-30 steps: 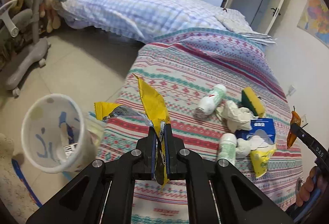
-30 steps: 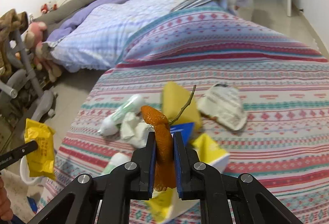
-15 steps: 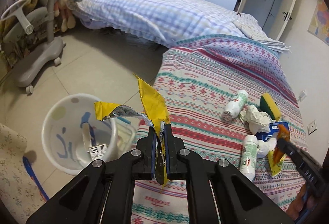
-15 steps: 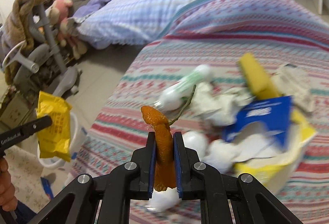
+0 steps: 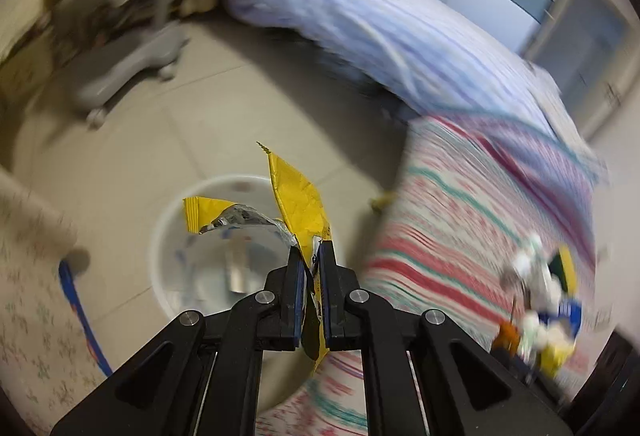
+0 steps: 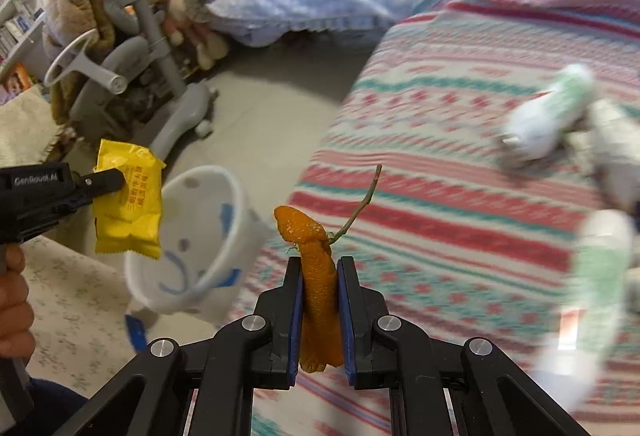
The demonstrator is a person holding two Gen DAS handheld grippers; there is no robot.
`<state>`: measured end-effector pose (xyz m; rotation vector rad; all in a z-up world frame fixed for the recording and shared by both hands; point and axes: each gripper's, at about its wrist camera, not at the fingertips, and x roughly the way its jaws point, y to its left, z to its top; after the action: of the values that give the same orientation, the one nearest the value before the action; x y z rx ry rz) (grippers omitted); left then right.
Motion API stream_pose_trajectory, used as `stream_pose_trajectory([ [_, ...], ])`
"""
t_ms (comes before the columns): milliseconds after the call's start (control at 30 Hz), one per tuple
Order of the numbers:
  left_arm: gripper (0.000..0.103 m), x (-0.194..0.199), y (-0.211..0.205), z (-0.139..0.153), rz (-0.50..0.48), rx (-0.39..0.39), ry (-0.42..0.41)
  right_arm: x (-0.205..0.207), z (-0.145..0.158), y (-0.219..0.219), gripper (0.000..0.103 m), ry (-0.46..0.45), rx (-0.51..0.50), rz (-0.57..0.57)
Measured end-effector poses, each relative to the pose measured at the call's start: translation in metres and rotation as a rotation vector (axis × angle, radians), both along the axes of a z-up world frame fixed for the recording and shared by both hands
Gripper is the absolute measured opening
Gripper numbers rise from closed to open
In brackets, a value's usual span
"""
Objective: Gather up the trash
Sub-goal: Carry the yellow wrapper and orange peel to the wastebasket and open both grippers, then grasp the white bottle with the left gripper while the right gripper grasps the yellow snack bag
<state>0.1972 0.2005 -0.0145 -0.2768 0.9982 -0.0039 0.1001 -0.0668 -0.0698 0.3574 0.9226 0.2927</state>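
My left gripper (image 5: 311, 252) is shut on a torn yellow snack wrapper (image 5: 298, 203) and hangs right over the white trash bin (image 5: 176, 211) on the floor. The right wrist view shows that same wrapper (image 6: 128, 211) in the left gripper (image 6: 116, 177) just left of the bin (image 6: 192, 248). My right gripper (image 6: 318, 262) is shut on a strip of orange peel (image 6: 316, 276) with a thin stem, above the striped bed's edge. Other trash lies on the bed: white bottles (image 6: 548, 119), crumpled tissue and a blue box (image 5: 568, 312), all blurred.
The striped bedspread (image 6: 460, 175) fills the right side. A grey chair base (image 6: 176, 127) with draped clothes and soft toys stands beyond the bin. A patterned rug (image 5: 36, 316) lies at left, and a purple checked duvet (image 5: 380, 23) behind. A hand (image 6: 14, 300) holds the left gripper.
Both grippers have swung left from the bed toward the bin. The left one now hangs over the bin's mouth. Each still holds its piece of trash.
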Motion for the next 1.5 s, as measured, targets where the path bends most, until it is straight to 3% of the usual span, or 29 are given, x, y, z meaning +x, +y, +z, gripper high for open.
stream_pose_trajectory([
  [133,0.007,0.007,0.040,-0.008,0.088,-0.037,0.034,0.017,-0.007,0.029,0.015,0.023,0.040,0.034],
  [333,0.011,0.014,0.062,-0.018,0.149,-0.034,0.065,0.039,-0.006,0.070,0.016,0.029,0.081,0.081],
  [400,0.027,0.017,0.069,-0.022,0.173,-0.052,0.082,0.045,-0.004,0.084,0.016,0.027,0.083,0.101],
  [467,0.052,0.017,0.076,-0.024,0.211,-0.068,0.089,0.050,-0.003,0.099,0.017,0.027,0.076,0.126],
  [833,0.053,0.016,0.094,-0.026,0.292,-0.118,0.082,0.077,-0.008,0.144,0.020,0.021,0.057,0.193],
  [900,0.053,0.016,0.096,-0.026,0.302,-0.123,0.079,0.086,-0.010,0.147,0.027,0.029,0.068,0.186],
  [967,0.053,0.016,0.096,-0.026,0.304,-0.128,0.079,0.092,-0.009,0.145,0.052,0.034,0.085,0.165],
  [1200,0.053,0.019,0.085,-0.023,0.264,-0.117,0.071,0.084,-0.006,0.121,0.055,0.037,0.100,0.142],
  [1500,0.053,0.021,0.036,-0.010,0.132,-0.091,0.043,0.051,0.011,0.056,0.059,0.045,0.106,0.099],
])
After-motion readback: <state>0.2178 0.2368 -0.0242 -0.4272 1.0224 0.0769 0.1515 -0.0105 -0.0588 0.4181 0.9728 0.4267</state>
